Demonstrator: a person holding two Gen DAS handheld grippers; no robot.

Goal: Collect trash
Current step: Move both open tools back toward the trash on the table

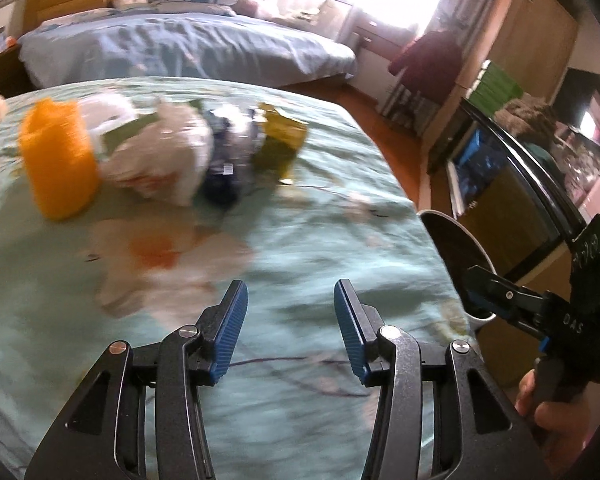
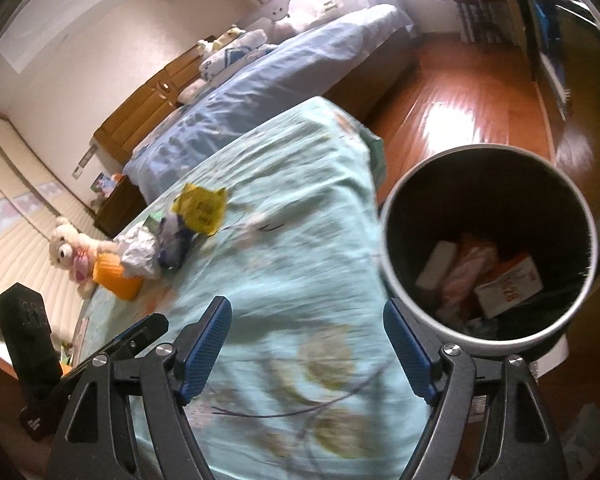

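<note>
A pile of trash lies on the teal floral bedspread (image 1: 284,248): an orange ribbed cup (image 1: 58,160), a crumpled white wrapper (image 1: 160,160), a dark blue wrapper (image 1: 226,160) and a yellow packet (image 1: 282,140). The same pile shows in the right wrist view, with the yellow packet (image 2: 200,208) and orange cup (image 2: 114,276). My left gripper (image 1: 290,300) is open and empty, above the bedspread short of the pile. My right gripper (image 2: 306,320) is open and empty at the bed's edge, next to a round bin (image 2: 488,240) with several wrappers inside. The bin's rim (image 1: 456,236) also shows in the left wrist view.
A white plush bear (image 2: 70,252) sits beside the orange cup. A second bed with a blue cover (image 1: 180,48) stands behind. Wooden floor (image 2: 468,104) lies right of the bed. A glass cabinet (image 1: 508,184) stands at the right. The right gripper's body (image 1: 560,312) shows at the left view's right edge.
</note>
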